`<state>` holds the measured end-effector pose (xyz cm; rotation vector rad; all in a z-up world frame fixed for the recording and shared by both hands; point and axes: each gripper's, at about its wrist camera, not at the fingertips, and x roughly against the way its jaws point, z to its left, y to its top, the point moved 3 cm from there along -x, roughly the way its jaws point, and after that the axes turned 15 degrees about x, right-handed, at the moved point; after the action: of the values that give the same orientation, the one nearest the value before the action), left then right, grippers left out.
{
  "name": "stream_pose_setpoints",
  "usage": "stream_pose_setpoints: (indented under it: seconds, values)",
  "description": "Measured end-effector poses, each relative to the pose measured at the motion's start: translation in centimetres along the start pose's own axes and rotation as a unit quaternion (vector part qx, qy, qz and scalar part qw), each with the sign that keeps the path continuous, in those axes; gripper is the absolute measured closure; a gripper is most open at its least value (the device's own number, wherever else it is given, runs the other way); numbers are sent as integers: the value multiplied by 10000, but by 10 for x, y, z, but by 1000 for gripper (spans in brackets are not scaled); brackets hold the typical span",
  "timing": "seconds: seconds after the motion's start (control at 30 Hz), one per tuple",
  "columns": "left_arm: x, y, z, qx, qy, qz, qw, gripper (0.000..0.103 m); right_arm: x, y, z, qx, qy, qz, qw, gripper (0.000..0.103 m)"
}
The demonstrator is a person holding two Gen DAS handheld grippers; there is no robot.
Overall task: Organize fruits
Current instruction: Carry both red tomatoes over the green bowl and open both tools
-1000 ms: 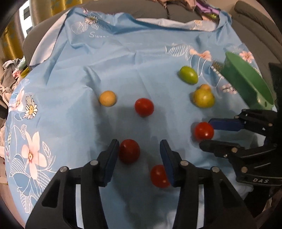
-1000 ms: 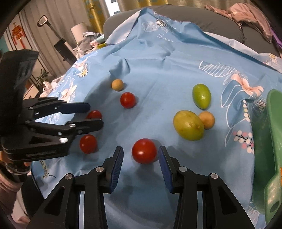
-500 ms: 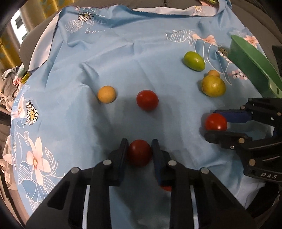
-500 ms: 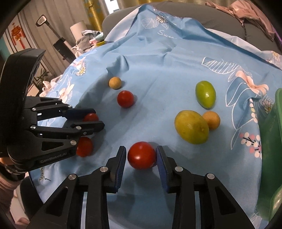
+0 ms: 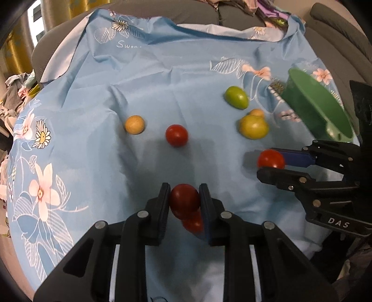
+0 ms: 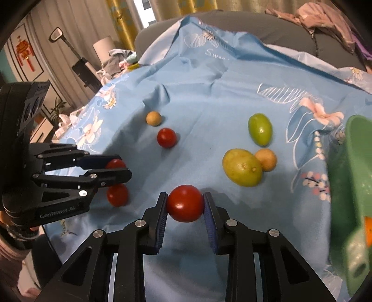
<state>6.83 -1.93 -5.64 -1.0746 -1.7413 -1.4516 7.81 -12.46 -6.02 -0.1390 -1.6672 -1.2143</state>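
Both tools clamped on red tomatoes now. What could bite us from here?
1. The left tool pinches its tomato right above a loose tomato; moving off low could knock that one toward the cloth's near edge.
2. Both tomatoes sit out at the pad tips, the right tool's tomato included; round and smooth, they may squirt out mid-carry.
3. The green bowl sits tilted at the far right; fruit dropped in could roll back out.

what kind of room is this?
Likely a home living room: a grey sofa under the blue cloth, yellow curtains, and a pile of clothes behind.
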Motion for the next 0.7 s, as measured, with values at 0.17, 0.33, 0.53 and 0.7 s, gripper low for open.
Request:
stream_pose_setpoints:
  seconds: [0.17,0.33,0.53,0.7]
  values:
    - [21,-4,-15,-31,-86,-177,9998,78,26,-4,-1,-67,-103,-212,9997,71]
    - [37,-3,-34,-118,-112,-333,9993,78,55,-10,-9,-207,-261,-452,9984,71]
    - [46,4,-66,-308,-290,-476,9980,78,93,-19,-29,-455,-563,-811,9941,71]
    - [50,13,-99,-541,-465,-615,9956,78,115,-32,-45,-643,-795,-979,9899,71]
